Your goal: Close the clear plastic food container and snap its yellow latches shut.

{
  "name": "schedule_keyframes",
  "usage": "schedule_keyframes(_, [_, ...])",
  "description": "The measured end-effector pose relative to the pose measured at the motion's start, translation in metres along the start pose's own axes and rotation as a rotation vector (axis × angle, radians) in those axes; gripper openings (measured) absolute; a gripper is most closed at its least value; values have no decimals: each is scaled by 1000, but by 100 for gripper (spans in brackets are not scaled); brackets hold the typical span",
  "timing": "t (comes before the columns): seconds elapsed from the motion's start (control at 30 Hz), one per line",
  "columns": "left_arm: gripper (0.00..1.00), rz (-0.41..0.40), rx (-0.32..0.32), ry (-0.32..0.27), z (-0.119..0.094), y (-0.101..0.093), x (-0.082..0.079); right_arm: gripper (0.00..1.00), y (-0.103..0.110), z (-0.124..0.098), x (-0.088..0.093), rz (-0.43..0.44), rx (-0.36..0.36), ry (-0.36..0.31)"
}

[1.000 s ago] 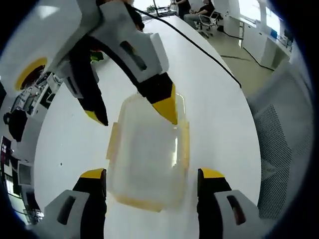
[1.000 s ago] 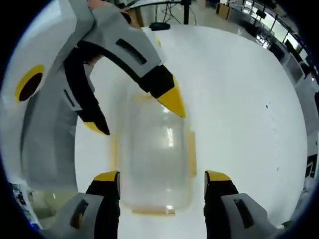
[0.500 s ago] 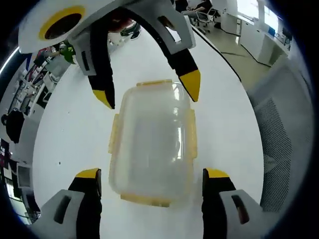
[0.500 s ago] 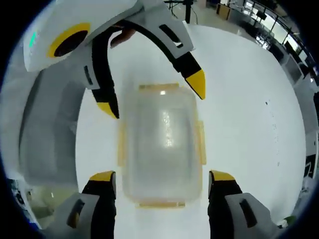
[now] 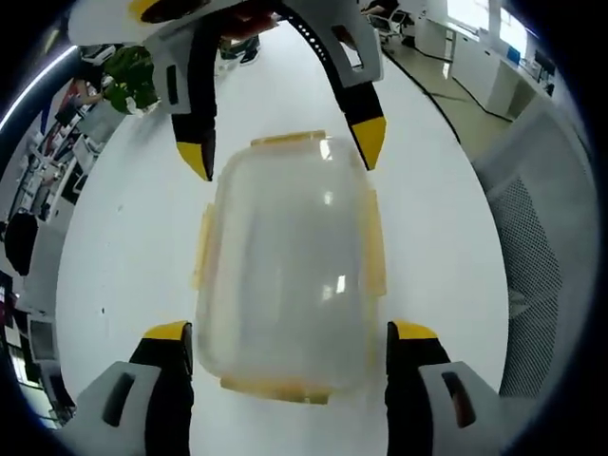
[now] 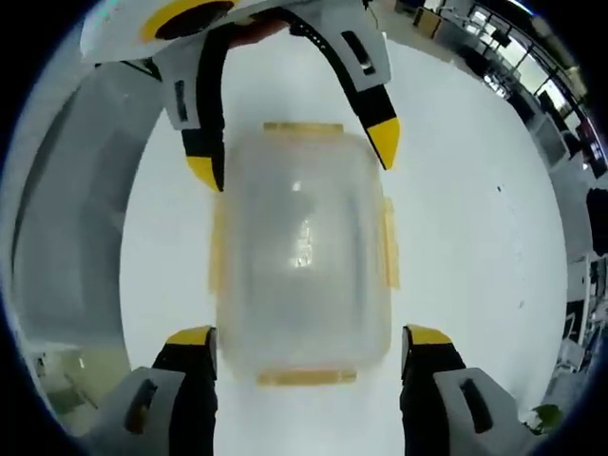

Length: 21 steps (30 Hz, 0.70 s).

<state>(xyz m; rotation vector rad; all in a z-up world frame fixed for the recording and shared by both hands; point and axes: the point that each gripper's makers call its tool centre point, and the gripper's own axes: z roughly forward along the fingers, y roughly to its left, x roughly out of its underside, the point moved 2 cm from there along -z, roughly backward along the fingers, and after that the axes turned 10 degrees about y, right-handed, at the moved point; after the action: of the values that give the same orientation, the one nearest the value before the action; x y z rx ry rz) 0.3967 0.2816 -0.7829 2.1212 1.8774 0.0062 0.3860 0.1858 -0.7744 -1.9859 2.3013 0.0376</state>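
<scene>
Left gripper (image 5: 287, 342) wide open, holding nothing, jaws straddling near short end of clear container (image 5: 290, 261). Right gripper (image 6: 310, 347) same: spread wide, empty, jaws flanking the opposite short end. Facing each other across the box; in left gripper view the right gripper's yellow tips bracket the far end, and the reverse in right gripper view. Container flat on white table (image 5: 123, 247), lid seated on top, long axis running straight from one claw to the other. Yellow latches (image 6: 390, 245) on long sides and both ends, seemingly flared out, not snapped. Each end latch directly ahead of its own claw, equally near. Nothing in the way. Mesh chair (image 5: 532, 275) well off to the side.
</scene>
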Motion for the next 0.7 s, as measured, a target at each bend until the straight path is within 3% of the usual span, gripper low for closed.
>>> schedule_keyframes(0.7, [79,19,-8,-26,-1,1,8,76,4,5,-5,13,6,2])
